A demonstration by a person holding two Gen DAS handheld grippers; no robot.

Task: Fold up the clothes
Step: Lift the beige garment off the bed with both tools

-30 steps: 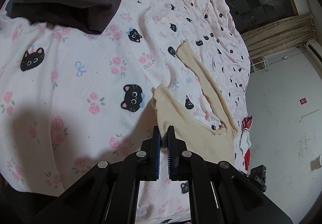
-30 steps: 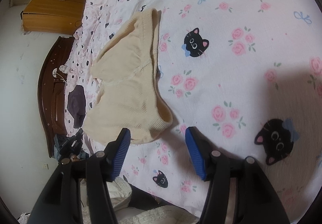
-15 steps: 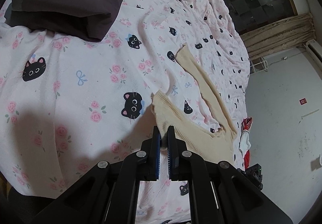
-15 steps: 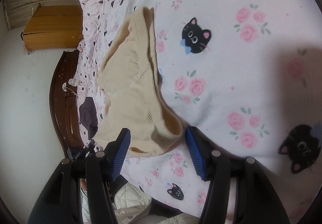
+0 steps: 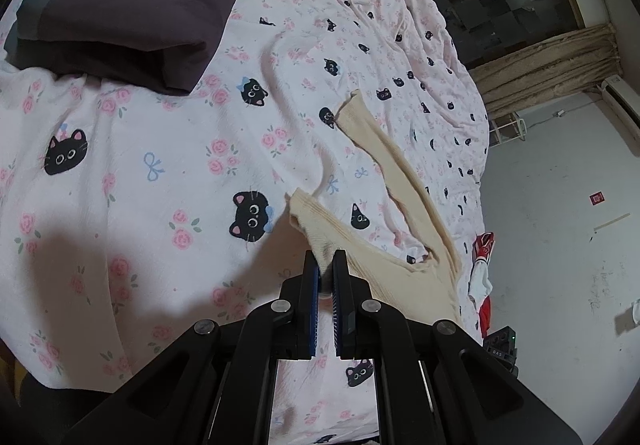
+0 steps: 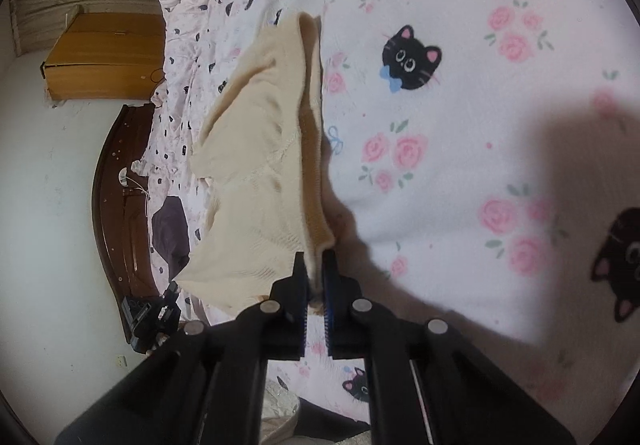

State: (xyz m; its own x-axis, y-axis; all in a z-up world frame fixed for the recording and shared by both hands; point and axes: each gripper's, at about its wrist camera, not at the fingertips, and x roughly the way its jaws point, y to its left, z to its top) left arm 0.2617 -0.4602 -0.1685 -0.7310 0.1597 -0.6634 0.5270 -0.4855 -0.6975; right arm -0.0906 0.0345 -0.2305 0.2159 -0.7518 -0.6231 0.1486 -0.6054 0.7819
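Note:
A cream ribbed garment [image 5: 384,265] lies on the bed's cat-and-rose sheet [image 5: 140,173]; one long part [image 5: 396,165] stretches away toward the far side. My left gripper [image 5: 326,269] is shut on a ribbed edge of it, lifting that corner off the sheet. In the right wrist view the same cream garment [image 6: 260,165] hangs bunched and raised, and my right gripper [image 6: 315,265] is shut on its ribbed hem.
A folded dark garment [image 5: 128,1] sits at the far left of the bed. A red and white cloth [image 5: 482,273] hangs off the bed's right edge. A wooden headboard [image 6: 116,197], a cardboard box [image 6: 104,57] and a dark cloth [image 6: 170,233] show in the right view.
My right gripper moved onto the garment's hem and went from open to shut on it. The left gripper stayed shut on its corner, and the cloth is now pulled up and tauter.

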